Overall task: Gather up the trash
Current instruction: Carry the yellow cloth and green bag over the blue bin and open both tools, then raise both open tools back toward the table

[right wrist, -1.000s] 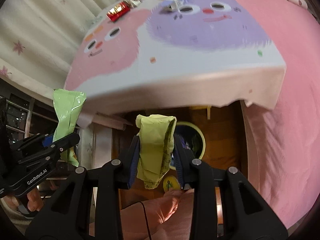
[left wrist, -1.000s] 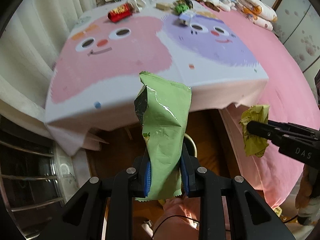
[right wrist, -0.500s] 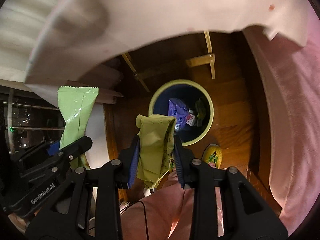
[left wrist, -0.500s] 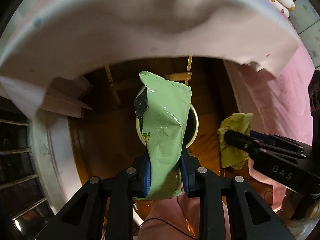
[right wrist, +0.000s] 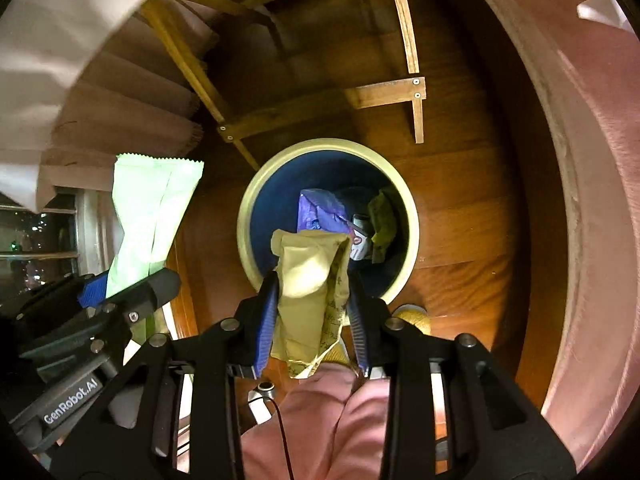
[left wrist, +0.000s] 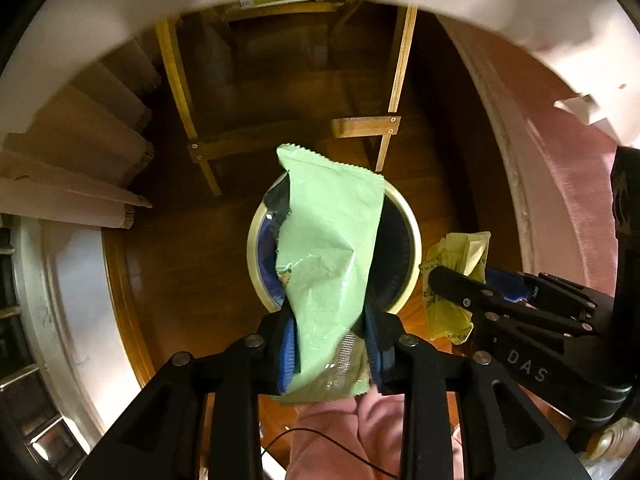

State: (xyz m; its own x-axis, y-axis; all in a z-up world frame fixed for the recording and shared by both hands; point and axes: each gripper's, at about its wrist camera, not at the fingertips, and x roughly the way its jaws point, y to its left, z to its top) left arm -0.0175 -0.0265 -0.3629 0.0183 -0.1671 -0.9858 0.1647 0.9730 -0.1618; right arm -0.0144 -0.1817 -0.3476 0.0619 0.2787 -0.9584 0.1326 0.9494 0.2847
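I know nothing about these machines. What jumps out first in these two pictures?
Two black grippers each pinch a piece of trash: the left gripper clamps a pale green wrapper, the right gripper a crumpled yellow wrapper. Below them on the wooden floor stands a round bin with a cream rim, already holding purple and green scraps.

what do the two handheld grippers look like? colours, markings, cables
Both are matte black linkage frames with silver rivets and ribbed blue finger pads. The left gripper reads "GenRobot.AI" in white on its side; the right gripper reads "DAS". A thin black cable trails below, over pink trousers.
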